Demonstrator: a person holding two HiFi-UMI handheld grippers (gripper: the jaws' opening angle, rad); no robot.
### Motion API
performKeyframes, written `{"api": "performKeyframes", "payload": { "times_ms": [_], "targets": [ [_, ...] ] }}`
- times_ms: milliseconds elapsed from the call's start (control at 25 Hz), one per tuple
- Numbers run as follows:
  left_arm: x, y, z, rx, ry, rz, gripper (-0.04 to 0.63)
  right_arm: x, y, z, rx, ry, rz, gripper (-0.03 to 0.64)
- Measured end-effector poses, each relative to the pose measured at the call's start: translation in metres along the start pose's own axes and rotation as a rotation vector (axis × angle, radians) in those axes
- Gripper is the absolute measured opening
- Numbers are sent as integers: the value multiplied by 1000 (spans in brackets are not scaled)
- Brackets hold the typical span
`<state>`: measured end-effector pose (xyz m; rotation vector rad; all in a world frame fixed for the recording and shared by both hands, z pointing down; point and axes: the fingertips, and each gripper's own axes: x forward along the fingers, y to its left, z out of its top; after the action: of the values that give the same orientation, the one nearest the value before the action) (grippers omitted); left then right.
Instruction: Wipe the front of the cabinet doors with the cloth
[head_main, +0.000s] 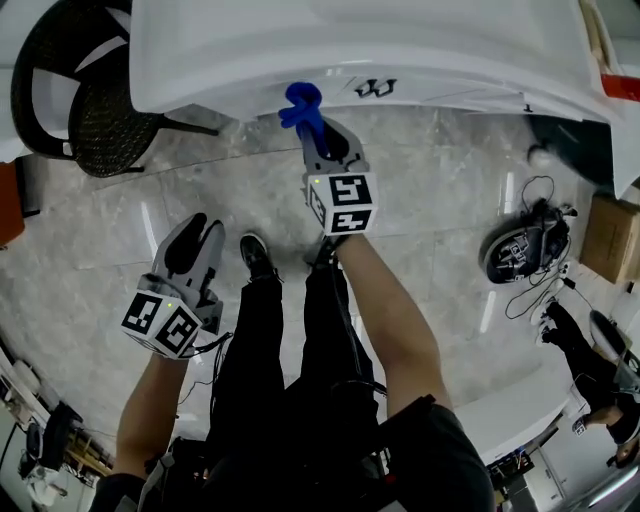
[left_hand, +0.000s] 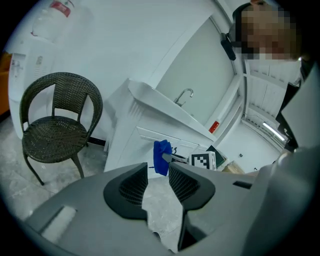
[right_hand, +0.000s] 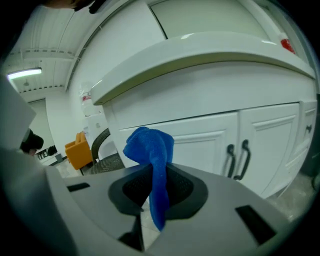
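Cloth (right_hand: 149, 147): blue, bunched. It stands up past the tips of the right tool (right_hand: 156, 187), with a tail hanging down between the jaws.

Cabinet doors (right_hand: 200, 145) lie straight ahead of the cloth, white panelled fronts under the overhanging counter (right_hand: 210, 55). I see no contact yet; the cloth reads as near the door, not on it. The pair of dark handles (right_hand: 237, 159) sits to the cloth's right, so the panel ahead is the left one of that pair.

Right tool: jaws pinched narrow on the cloth, and it is the nearer of the two.

Left tool (left_hand: 159, 172): hangs low and back, well apart from the cabinet. Its jaws are a narrow gap apart, with nothing between them but floor (left_hand: 165, 205).

Judgement: a short push forward, then a sweep across the panel.
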<state>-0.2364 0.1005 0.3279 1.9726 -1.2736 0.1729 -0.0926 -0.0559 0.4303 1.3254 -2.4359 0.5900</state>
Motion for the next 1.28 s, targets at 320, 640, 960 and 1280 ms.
{"api": "performKeyframes", "payload": {
  "times_ms": [320,640,960,1280],
  "targets": [
    [-60,66,6,-38,-13,90,132,63,113,-9,8,-18,142,57],
    [-65,78,-18,-37,33,124,132,100,88,-20,-61,-39,142,57],
    [-18,42,-30,-49,49,93,133,72,-21,-19,-14,-28,6,57],
    [33,-11,-46,-44,77,32,132,30,-117,-28,10,-8,-124,57]
  ]
}}
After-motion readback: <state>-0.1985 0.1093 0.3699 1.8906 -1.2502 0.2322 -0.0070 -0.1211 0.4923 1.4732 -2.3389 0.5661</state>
